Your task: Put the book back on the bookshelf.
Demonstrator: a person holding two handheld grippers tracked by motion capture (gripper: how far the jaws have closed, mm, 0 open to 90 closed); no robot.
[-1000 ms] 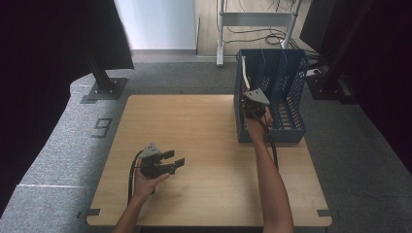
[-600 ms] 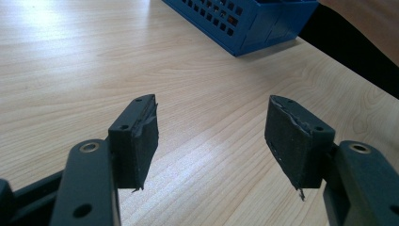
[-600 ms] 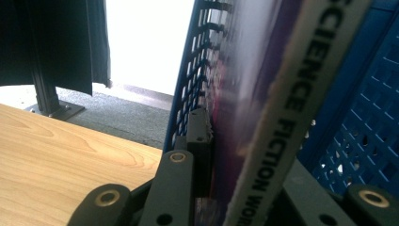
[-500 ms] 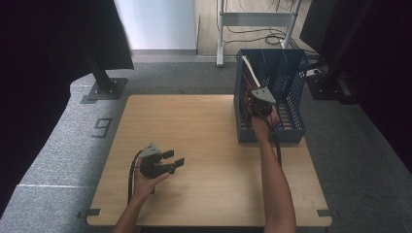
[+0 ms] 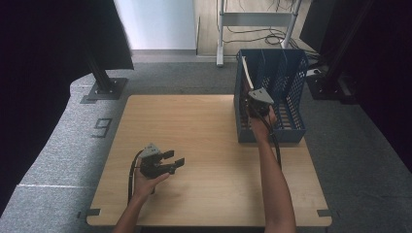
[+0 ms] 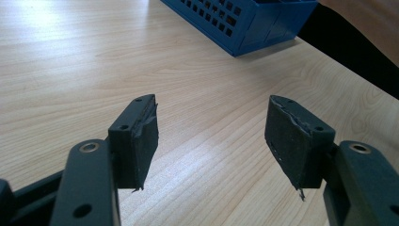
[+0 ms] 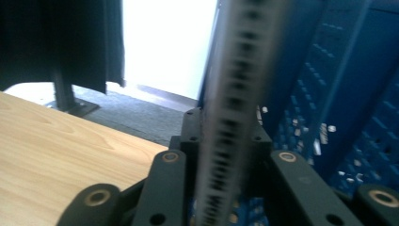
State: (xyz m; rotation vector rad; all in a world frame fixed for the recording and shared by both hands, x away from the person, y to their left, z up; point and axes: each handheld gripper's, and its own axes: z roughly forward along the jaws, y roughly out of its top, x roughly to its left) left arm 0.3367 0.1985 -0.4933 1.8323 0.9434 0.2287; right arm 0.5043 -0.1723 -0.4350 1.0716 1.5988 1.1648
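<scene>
A thin flat pale item [image 5: 247, 73] leans in the left part of the blue mesh rack [image 5: 291, 97] at the table's far right. My right gripper [image 5: 250, 93] reaches up to it from the rack's front. In the right gripper view the item [image 7: 240, 70] is edge-on and blurred, with a row of dark marks. It stands between the jaws of my right gripper [image 7: 228, 127], which have just been opening slightly, though the pads still sit against both its faces. My left gripper [image 5: 176, 158] rests low over the near left of the table, open. Nothing is between the jaws of my left gripper [image 6: 211, 127].
The wooden table [image 5: 194, 126] is bare between the two hands. The left gripper view looks along the tabletop to a corner of the rack [image 6: 244, 19]. Grey carpet, a black stand foot [image 5: 104, 90] and a dark curtain lie beyond the table.
The pale item in my right gripper has tipped a little more upright against the rack's left side. My left hand has kept still.
</scene>
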